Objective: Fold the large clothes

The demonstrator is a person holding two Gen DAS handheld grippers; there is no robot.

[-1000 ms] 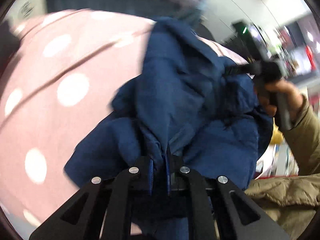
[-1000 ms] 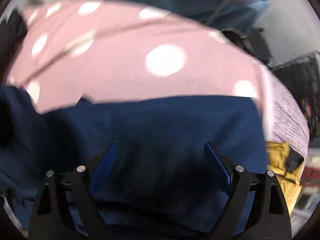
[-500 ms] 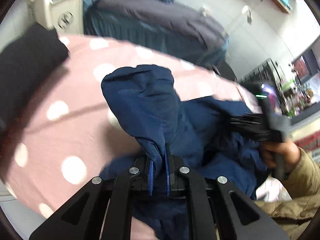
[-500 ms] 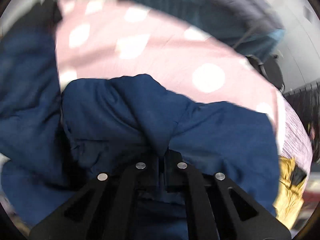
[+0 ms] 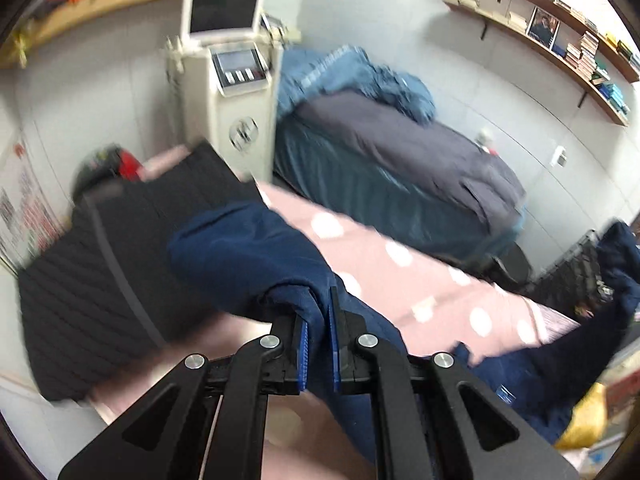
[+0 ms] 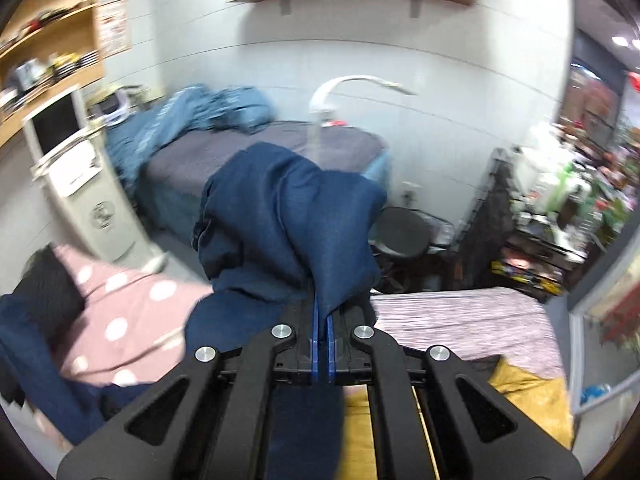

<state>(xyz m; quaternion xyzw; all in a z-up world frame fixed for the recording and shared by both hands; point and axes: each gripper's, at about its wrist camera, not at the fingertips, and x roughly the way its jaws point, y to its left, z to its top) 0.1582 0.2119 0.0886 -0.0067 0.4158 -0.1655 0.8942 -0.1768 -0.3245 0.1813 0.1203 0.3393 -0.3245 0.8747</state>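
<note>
A large navy blue garment (image 5: 248,256) is lifted off the pink polka-dot bed cover (image 5: 432,284). My left gripper (image 5: 319,320) is shut on one bunched edge of it. My right gripper (image 6: 322,320) is shut on another edge, and the cloth (image 6: 292,216) drapes over its fingers and hangs down. In the left wrist view the garment stretches right toward its far end (image 5: 616,276), held high. The pink cover also shows in the right wrist view (image 6: 128,320).
A black quilted garment (image 5: 100,280) lies on the bed's left part. A yellow garment (image 6: 520,396) lies at the right. A cream machine with a screen (image 5: 232,80), a treatment bed (image 5: 400,160), a black stool (image 6: 404,232) and wall shelves stand behind.
The right gripper, open over the garment a second ago, has shut on it. Both grippers have risen with the garment, so the views now look across the room.
</note>
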